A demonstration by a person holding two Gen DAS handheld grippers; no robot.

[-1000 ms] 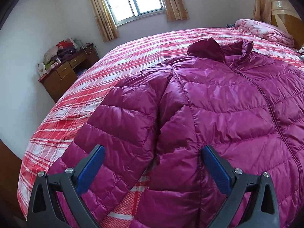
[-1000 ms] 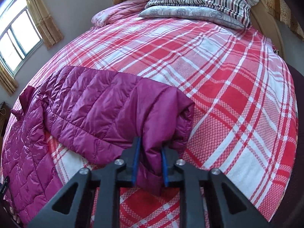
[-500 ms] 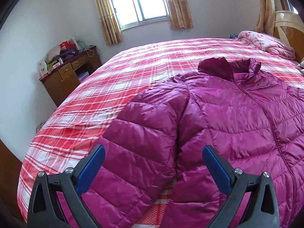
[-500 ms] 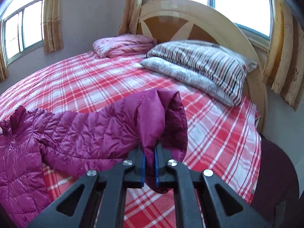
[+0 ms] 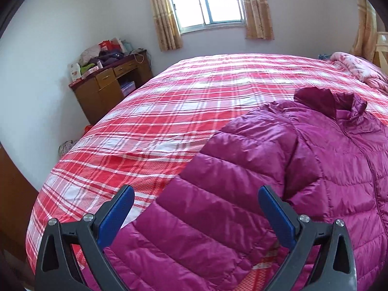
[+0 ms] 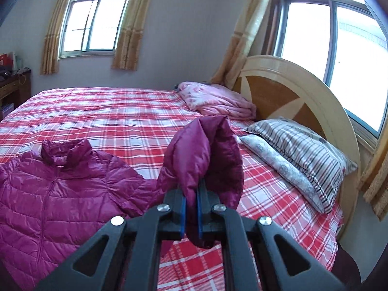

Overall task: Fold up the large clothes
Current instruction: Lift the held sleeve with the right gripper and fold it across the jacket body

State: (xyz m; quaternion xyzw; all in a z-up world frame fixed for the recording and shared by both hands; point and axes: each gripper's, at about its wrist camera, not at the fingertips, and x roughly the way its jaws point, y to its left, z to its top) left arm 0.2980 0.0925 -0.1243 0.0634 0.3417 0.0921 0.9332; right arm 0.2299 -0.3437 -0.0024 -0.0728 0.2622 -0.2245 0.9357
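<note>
A: Left gripper [image 5: 196, 214], jaws wide open, nothing in them. It hangs over the near sleeve [image 5: 206, 208] of the magenta puffer jacket [image 5: 339, 160], which lies flat on the plaid bed [image 5: 169, 111], zip up, collar toward the far side. That sleeve runs from the shoulder down toward the jaws.

B: Free room?

A: Bare plaid left of the sleeve out to the bed edge; a dresser [image 5: 106, 87] stands well apart.

B: Right side?

A: Right gripper [image 6: 191, 214], jaws nearly closed, clamped on the cuff of the other sleeve [image 6: 203, 160], lifted clear of the bed. Jacket body lies left of those jaws, so I'd judge the fold goes leftward across the chest.

B: Obstacles?

A: Striped pillow [image 6: 303, 150] and pink blanket [image 6: 215, 101] sit right and beyond, away from that path.
</note>
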